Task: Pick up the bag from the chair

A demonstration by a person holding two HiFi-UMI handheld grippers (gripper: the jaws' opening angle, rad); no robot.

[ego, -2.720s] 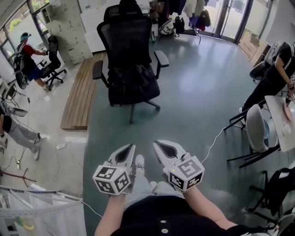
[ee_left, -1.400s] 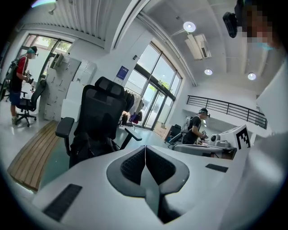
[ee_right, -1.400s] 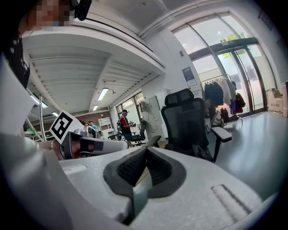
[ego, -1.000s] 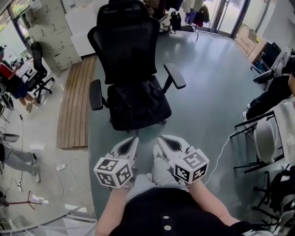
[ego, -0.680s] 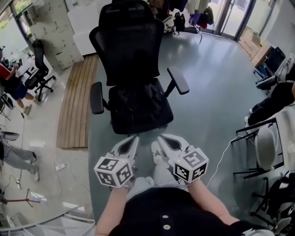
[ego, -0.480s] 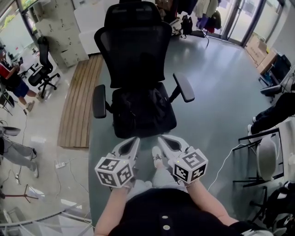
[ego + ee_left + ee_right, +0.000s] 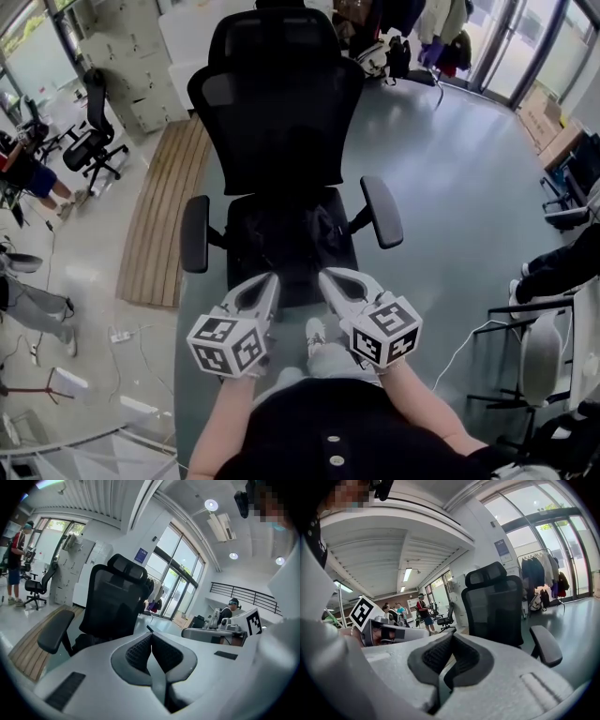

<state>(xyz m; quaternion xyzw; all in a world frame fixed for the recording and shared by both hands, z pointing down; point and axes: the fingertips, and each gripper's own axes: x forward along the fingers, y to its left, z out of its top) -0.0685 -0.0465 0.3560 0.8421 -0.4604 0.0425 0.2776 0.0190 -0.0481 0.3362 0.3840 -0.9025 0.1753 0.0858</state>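
Note:
A black bag [image 7: 281, 239] lies on the seat of a black mesh office chair [image 7: 277, 112], straight ahead of me in the head view. My left gripper [image 7: 271, 278] and right gripper [image 7: 324, 275] are held side by side just short of the seat's front edge, both shut with nothing between the jaws. In the left gripper view the chair [image 7: 115, 603] rises behind the closed left gripper [image 7: 151, 634]. The right gripper view shows the chair [image 7: 497, 604] beyond the closed right gripper [image 7: 451, 634]. The bag is hidden in both gripper views.
A wooden slatted platform [image 7: 169, 206] lies on the floor left of the chair. Another office chair [image 7: 94, 141] and a person stand far left. White chairs and a table [image 7: 544, 347] are at the right. Bags and hanging clothes [image 7: 412, 37] sit by the glass doors.
I have walked up to the chair: it has grown larger and nearer. Both grippers stay shut and side by side, now reaching the seat's front edge.

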